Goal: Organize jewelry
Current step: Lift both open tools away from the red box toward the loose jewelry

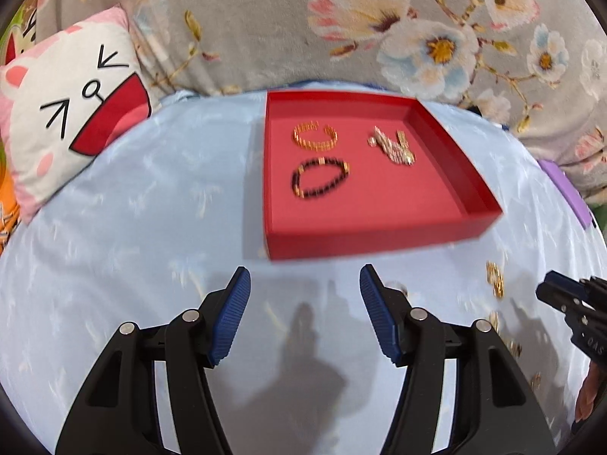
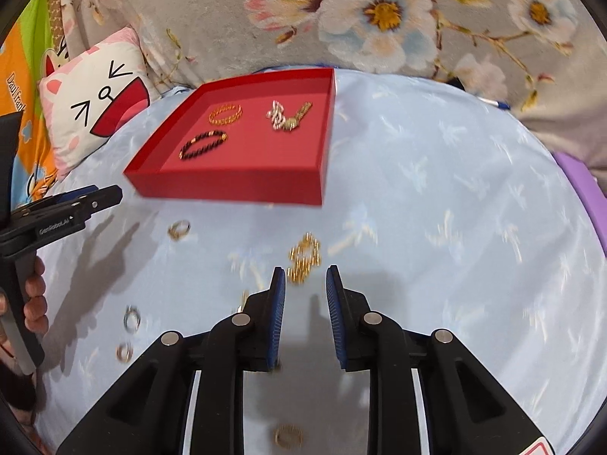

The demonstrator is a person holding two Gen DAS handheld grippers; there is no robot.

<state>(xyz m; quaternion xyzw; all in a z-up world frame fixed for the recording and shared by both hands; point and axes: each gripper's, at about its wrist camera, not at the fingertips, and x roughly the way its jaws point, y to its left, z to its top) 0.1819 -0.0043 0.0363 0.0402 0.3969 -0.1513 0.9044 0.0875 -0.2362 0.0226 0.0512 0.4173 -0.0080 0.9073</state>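
Note:
A red tray (image 1: 379, 240) (image 2: 235, 189) sits on a light blue cloth. It holds a gold bangle (image 1: 315, 137) (image 2: 226, 113), a dark beaded bracelet (image 1: 320, 178) (image 2: 203, 144) and a pale chain piece (image 1: 392, 146) (image 2: 286, 117). My left gripper (image 1: 305, 278) is open and empty, just short of the tray's near wall. My right gripper (image 2: 305, 278) is open and empty, its tips right behind a gold chain bracelet (image 2: 303, 256) (image 1: 495, 278) lying on the cloth. Loose rings (image 2: 179, 228) (image 2: 131, 317) (image 2: 124, 352) (image 2: 288, 435) lie scattered around it.
A cat-face cushion (image 1: 72, 113) (image 2: 95, 102) lies at the left. A grey floral blanket (image 1: 341, 26) (image 2: 379, 11) rises behind the cloth. A purple object (image 1: 565, 189) (image 2: 580, 185) sits at the right edge. The left gripper also shows in the right wrist view (image 2: 64, 212).

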